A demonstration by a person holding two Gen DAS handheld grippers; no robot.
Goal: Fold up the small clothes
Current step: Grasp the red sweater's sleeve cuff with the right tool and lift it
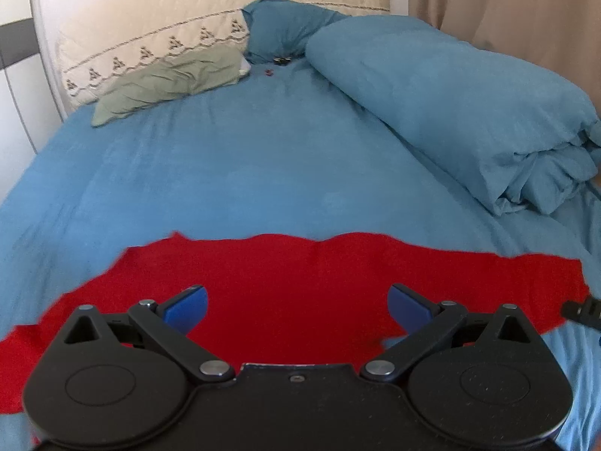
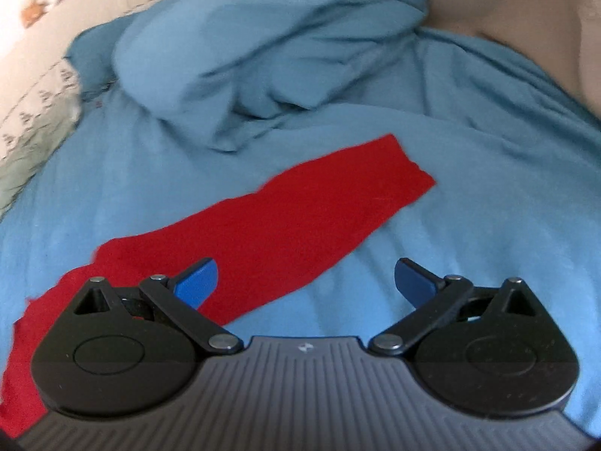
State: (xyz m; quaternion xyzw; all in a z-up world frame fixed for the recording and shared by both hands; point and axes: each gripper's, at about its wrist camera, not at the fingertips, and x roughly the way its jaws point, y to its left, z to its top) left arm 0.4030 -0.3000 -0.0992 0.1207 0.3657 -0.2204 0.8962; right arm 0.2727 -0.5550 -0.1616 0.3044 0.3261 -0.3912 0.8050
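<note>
From the left wrist, the left gripper (image 1: 298,306) hangs with its blue fingers (image 1: 188,306) spread wide and nothing between them, poised over the red garment (image 1: 300,274), which lies flat across the blue bedsheet (image 1: 225,173) from about 8 o'clock to 3 o'clock of the frame — likely spread out so its edges can be reached for a first fold. A rolled blue duvet (image 1: 450,105) sits at 2 o'clock, a green pillow (image 1: 169,82) at 11 o'clock, both well apart from the cloth; the tip of the other tool shows at 3 o'clock. From the right wrist, the right gripper (image 2: 306,282) is likewise spread and empty, its left finger over the garment, its right finger over bare bedsheet. Here the red garment stretches from 8 o'clock toward 1 o'clock, its far end squared off near the heaped duvet at 12 o'clock. No baskets or bins appear in either view.
</note>
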